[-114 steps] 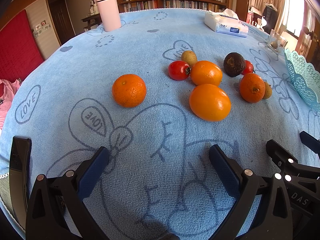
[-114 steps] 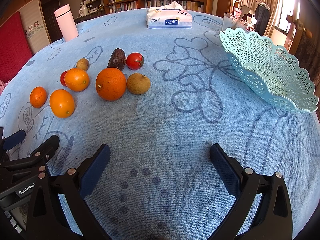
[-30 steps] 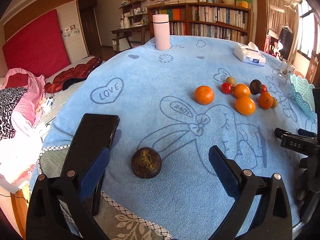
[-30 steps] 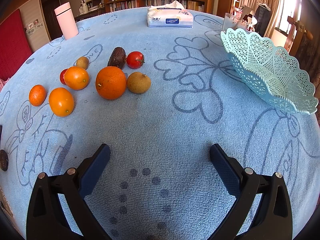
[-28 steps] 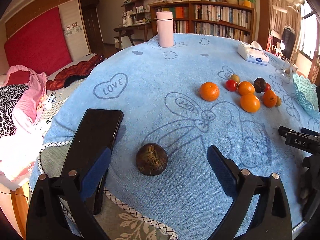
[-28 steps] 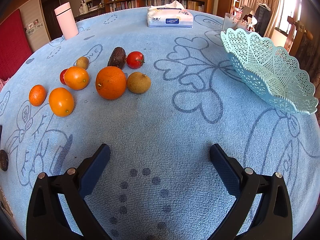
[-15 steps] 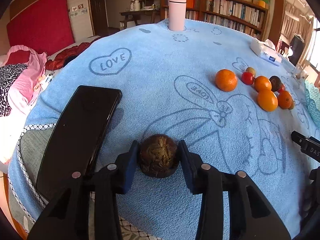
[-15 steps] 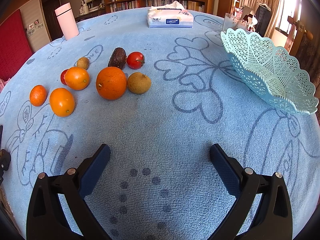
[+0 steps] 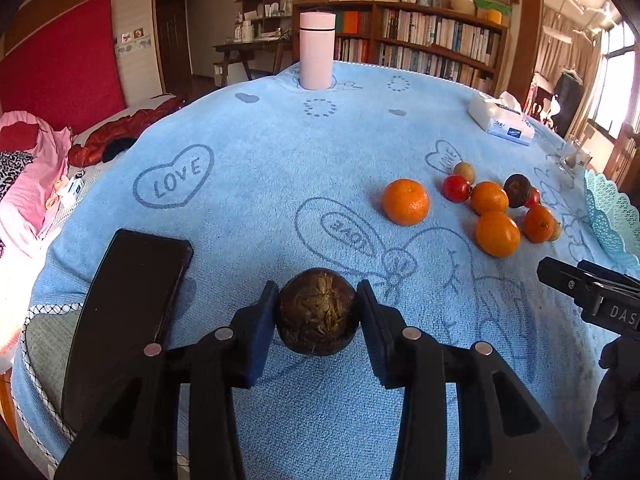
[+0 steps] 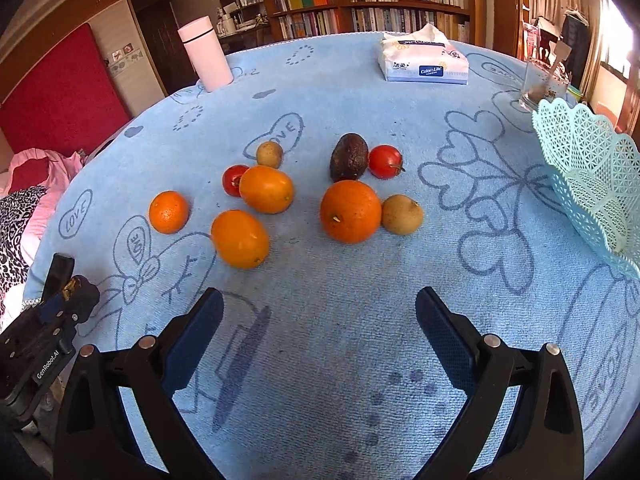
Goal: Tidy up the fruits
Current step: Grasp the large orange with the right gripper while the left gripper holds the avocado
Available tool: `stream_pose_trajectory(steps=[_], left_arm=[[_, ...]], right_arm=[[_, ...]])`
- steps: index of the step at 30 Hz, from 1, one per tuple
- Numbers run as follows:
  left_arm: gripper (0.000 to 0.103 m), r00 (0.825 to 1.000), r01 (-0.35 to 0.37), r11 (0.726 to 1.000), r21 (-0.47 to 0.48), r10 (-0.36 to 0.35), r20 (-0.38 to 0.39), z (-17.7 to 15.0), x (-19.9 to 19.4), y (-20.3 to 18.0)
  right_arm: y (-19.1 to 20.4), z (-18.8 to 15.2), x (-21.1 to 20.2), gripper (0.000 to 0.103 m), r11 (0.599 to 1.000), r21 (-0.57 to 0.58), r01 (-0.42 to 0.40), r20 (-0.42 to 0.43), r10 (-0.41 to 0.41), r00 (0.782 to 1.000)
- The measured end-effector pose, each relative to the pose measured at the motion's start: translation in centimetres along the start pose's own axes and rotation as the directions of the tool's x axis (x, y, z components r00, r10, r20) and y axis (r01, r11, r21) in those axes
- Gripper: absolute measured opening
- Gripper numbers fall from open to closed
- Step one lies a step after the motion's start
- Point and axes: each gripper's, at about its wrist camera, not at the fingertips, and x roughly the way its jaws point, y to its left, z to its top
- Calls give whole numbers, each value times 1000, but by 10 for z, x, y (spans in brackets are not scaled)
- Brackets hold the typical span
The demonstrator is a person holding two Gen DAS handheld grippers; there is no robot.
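My left gripper [image 9: 317, 316] is shut on a dark brown round fruit [image 9: 317, 317] near the table's front left edge; it also shows in the right wrist view [image 10: 78, 288]. Several oranges [image 10: 350, 211], two red tomatoes [image 10: 385, 161], a dark avocado [image 10: 349, 157] and small brown fruits [image 10: 401, 214] lie grouped mid-table. A turquoise lattice basket [image 10: 592, 184] stands at the right. My right gripper [image 10: 320, 340] is open and empty above bare cloth in front of the fruit group.
A black phone [image 9: 124, 312] lies left of my left gripper at the table's edge. A pink tumbler [image 9: 317, 56], a tissue pack [image 10: 424, 66] and a glass [image 10: 540, 86] stand at the back of the blue cloth [image 9: 280, 160].
My left gripper moved back from the orange group to the brown fruit at the table edge and closed on it. My right gripper turned slightly left.
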Motion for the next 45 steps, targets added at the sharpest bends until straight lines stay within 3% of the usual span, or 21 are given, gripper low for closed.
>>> stream_pose_trajectory(steps=[6, 9, 11, 17, 22, 33, 36, 40, 45], left_arm=[[41, 1000, 2, 1000, 2, -2, 3, 5, 3, 3], [41, 1000, 2, 1000, 0, -2, -1, 6, 4, 6], [41, 1000, 2, 1000, -3, -2, -3, 6, 5, 7], [41, 1000, -2, 1000, 2, 2, -5, 8, 5, 8], [41, 1000, 7, 1000, 24, -7, 7, 11, 1, -1], [41, 996, 83, 992, 94, -85, 24, 26, -8, -53], [41, 995, 96, 989, 114, -99, 18, 27, -8, -69], [41, 994, 104, 985, 141, -107, 9, 25, -8, -83], [41, 994, 102, 985, 139, -105, 12, 24, -10, -82]], right_arm=[[32, 16, 22, 67, 998, -53, -43, -28, 42, 999], [42, 20, 32, 48, 996, -72, -56, -44, 53, 998], [46, 21, 39, 40, 996, -77, -51, -53, 47, 998], [42, 19, 31, 40, 997, -68, -46, -37, 44, 998], [24, 21, 1, 37, 999, -40, -26, 31, 27, 999], [-81, 22, -69, 37, 987, 131, 96, 162, -117, 980], [-99, 15, -75, 37, 980, 190, 55, 153, -85, 985], [-81, 2, -57, 38, 987, 160, -29, 92, 14, 996], [-41, 1, -27, 54, 990, 96, -108, 23, 106, 994]])
